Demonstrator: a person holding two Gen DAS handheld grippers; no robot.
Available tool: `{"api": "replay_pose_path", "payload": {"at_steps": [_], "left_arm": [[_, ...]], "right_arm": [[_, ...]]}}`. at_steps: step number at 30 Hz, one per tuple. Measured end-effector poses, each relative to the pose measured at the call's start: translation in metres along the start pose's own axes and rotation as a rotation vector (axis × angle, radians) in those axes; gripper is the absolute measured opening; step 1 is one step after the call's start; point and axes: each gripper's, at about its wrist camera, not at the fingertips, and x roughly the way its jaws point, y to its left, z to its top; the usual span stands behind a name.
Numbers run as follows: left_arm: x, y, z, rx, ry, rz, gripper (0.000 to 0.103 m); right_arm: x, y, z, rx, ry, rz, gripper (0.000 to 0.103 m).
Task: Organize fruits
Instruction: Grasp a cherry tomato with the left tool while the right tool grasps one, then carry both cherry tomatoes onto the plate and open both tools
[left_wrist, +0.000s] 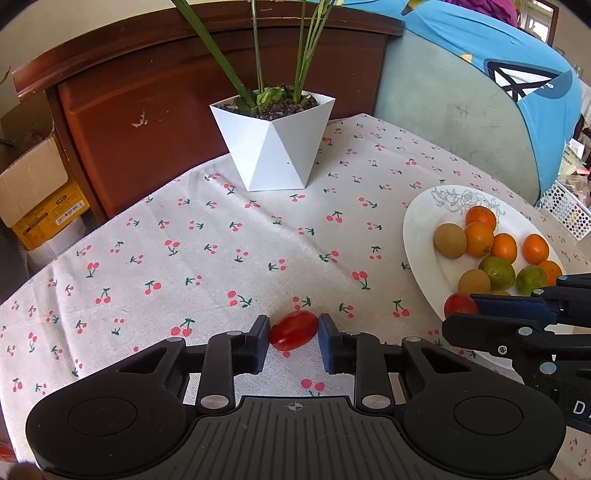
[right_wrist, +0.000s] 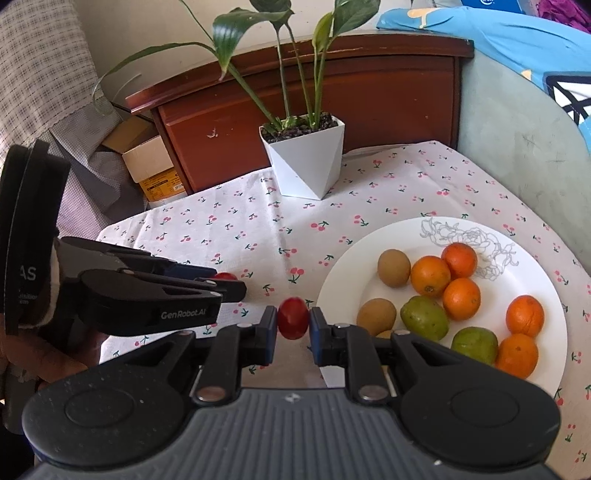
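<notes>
Fruits are sitting partly on the white plate and partly in the two grippers. The cherry-print tablecloth is lying under everything, and the white faceted plant pot is standing well beyond both sets of jaws. The plate is lying to the right of the right gripper's jaws, its near rim just beside them. It is carrying five oranges, three green citrus fruits and several brown round fruits, bunched together and touching one another.

The left gripper is holding its jaws narrow, both pads pressing on an oblong red tomato. That tomato is glossy, lying crosswise between the pads, low over the cloth; whether it is touching the cloth cannot be told. In the right wrist view this gripper is showing side-on to the left of the right jaws, a sliver of red at its tip.

The right gripper is likewise holding its jaws narrow, clamped on a second red tomato. This one is standing upright between the pads, smooth and dark red, just beside the plate rim.
</notes>
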Motion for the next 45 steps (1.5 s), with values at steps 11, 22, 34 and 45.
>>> {"api": "replay_pose_path", "payload": {"at_steps": [11, 22, 34, 45], "left_arm": [[-0.032, -0.025, 0.024, -0.077, -0.117, -0.097, 0.025], [-0.047, -0.085, 0.027, 0.007, -0.168, -0.238, 0.025], [-0.029, -0.136, 0.001, 0.128, -0.104, -0.302, 0.025], [-0.024, -0.141, 0.002, 0.13, -0.1, -0.288, 0.027]], "right_arm": [[-0.023, -0.029, 0.009, 0.075, -0.08, -0.038, 0.018], [-0.074, -0.089, 0.012, 0.196, -0.181, -0.146, 0.018], [-0.069, -0.107, 0.001, 0.282, -0.129, -0.115, 0.018], [-0.056, -0.115, -0.003, 0.328, -0.097, -0.118, 0.023]]}}
